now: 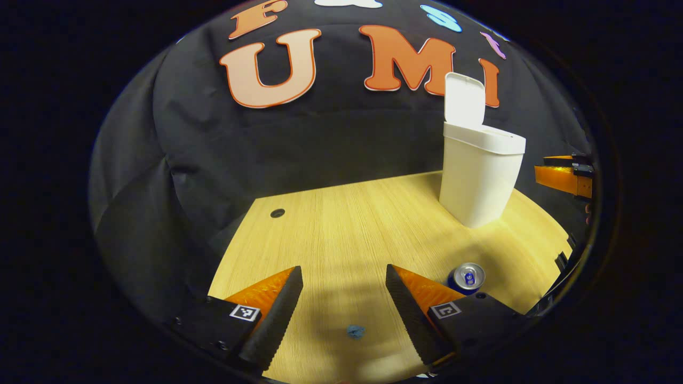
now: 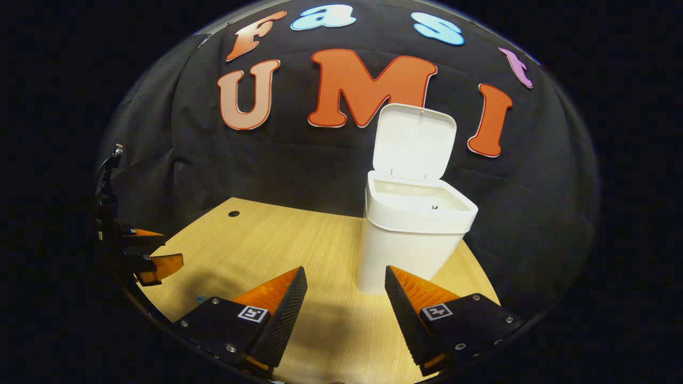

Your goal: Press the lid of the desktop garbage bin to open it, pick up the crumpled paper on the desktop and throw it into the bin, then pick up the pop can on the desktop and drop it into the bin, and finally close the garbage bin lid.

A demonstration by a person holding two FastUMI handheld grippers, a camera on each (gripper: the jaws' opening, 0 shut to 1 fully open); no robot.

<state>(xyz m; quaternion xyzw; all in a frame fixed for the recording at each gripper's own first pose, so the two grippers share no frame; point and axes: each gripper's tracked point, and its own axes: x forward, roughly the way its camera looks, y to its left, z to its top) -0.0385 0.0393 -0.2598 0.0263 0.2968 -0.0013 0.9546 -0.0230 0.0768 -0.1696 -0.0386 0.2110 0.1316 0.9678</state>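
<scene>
Bin [image 2: 411, 234] stands at the far end of the bench [image 1: 341, 229], lid [image 2: 413, 141] flipped up, so opening looks done. Can't see into it well enough to say whether the paper went in. Can [image 1: 466, 278] is upright on the bench on the near side of the bin, not yet binned, and lid closing is left too. Small blue scrap [image 1: 355, 332] lies nearer still, beyond the can.

Left gripper [image 1: 344, 314] gapes wide with nothing held, can just beside one finger. Right gripper [image 2: 346, 314] is likewise wide and empty, facing the bin. Lots of bare bench beside the bin; its edge runs close behind.
</scene>
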